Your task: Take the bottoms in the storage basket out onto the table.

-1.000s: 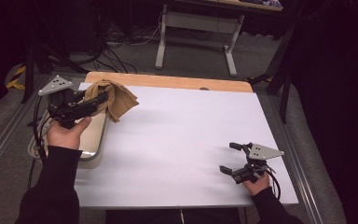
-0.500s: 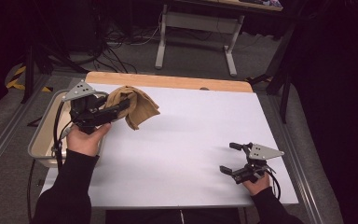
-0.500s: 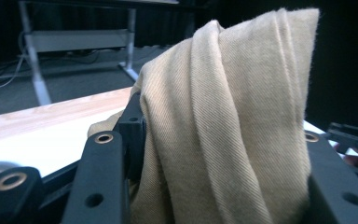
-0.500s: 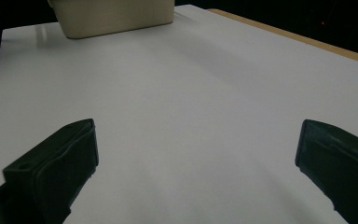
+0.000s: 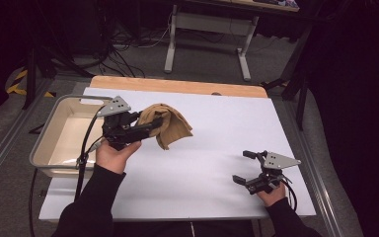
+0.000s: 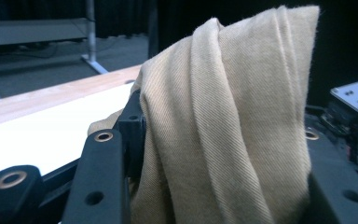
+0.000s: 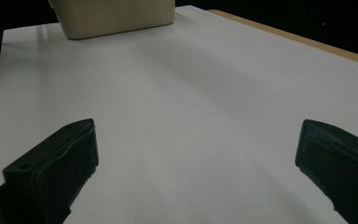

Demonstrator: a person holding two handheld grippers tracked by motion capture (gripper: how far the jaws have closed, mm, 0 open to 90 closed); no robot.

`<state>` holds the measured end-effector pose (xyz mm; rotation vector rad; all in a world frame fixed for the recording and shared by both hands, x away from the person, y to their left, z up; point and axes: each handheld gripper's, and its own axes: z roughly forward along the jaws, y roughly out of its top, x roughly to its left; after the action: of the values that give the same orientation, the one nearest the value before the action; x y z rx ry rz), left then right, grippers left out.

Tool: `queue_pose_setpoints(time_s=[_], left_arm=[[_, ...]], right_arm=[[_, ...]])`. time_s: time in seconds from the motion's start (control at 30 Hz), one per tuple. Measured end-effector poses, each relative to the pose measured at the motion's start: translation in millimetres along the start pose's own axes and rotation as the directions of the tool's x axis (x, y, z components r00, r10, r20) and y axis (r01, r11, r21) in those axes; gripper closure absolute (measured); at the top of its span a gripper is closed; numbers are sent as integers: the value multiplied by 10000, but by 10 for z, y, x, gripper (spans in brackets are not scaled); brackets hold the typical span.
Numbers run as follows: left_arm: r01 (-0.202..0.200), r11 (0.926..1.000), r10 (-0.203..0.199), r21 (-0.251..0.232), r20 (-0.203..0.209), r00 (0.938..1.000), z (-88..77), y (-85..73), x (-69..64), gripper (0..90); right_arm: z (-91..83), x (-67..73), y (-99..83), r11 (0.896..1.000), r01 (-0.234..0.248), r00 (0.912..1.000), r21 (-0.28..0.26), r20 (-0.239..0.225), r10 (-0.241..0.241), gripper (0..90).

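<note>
A tan cloth (image 5: 170, 126) hangs bunched in my left gripper (image 5: 150, 127), which is shut on it above the white table sheet, just right of the cream tub (image 5: 47, 140). In the left gripper view the cloth (image 6: 223, 126) drapes in folds between the black jaws and hides most of what lies ahead. My right gripper (image 5: 244, 167) rests low near the table's front right, open, with nothing between its fingers (image 7: 56, 163).
The cream tub (image 7: 116, 16) stands at the table's left edge, its inside bare. A wooden strip (image 5: 177, 86) runs along the far edge. The white sheet (image 5: 217, 128) covers the table between the two hands. Metal rails flank both sides.
My left gripper has carried the tan cloth to the right, off the tub and out over the white sheet. The tub now stands uncovered. The right gripper has stayed put.
</note>
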<state>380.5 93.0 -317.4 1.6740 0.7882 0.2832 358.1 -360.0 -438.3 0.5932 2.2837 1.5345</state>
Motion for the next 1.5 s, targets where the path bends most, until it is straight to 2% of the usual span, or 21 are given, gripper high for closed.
queue_pose_setpoints(time_s=[0.47, 0.53, 0.67, 0.7, 0.77, 0.83, 0.87, 1.2, 1.23, 1.4, 1.5], left_arm=[[-119, 9979, 58, 638, 951, 9955, 342, -208, -235, 518], [-254, 9962, 165, 831, 1061, 9942, 411, -257, -271, 517], [-332, 9947, 220, 973, 1139, 9932, 461, -293, -283, 516], [-249, 9945, 127, 1018, 1191, 9928, 475, -308, -295, 515], [-371, 9928, 223, 1138, 1286, 9914, 507, -336, -309, 515], [-473, 9906, 295, 1281, 1374, 9901, 543, -370, -326, 513], [-380, 9880, 160, 1494, 1459, 9892, 583, -405, -349, 513], [-586, 9745, 189, 2166, 1812, 9833, 732, -539, -384, 511], [-663, 9700, 215, 2341, 1890, 9817, 753, -558, -384, 510], [-756, 9587, 163, 2741, 2122, 9771, 839, -626, -388, 506], [-862, 9512, 221, 2964, 2131, 9768, 880, -662, -386, 505]], right_arm=[[1, 0, 2, 10000, 9, 10000, -22, -47, -9, 0], [-1, 1, 2, 10000, 9, 10000, -22, -44, -9, 0], [-4, 1, 2, 10000, 15, 10000, -31, -49, -15, 0], [-5, 1, 2, 10000, 11, 10000, -40, -49, -12, 0], [-5, 2, 2, 10000, 20, 10000, -40, -50, -20, 0], [-4, 2, 2, 10000, 21, 10000, -32, -52, -21, 0], [-5, 1, 2, 10000, 29, 10000, -44, -58, -29, 0], [-9, 3, 3, 10000, 30, 10000, -75, -78, -31, 0], [-9, 4, 3, 10000, 26, 10000, -87, -68, -27, 0], [-10, 3, 2, 10000, 11, 10000, -89, -70, -12, 0], [-9, 3, 2, 10000, 17, 10000, -85, -66, -18, 0]])
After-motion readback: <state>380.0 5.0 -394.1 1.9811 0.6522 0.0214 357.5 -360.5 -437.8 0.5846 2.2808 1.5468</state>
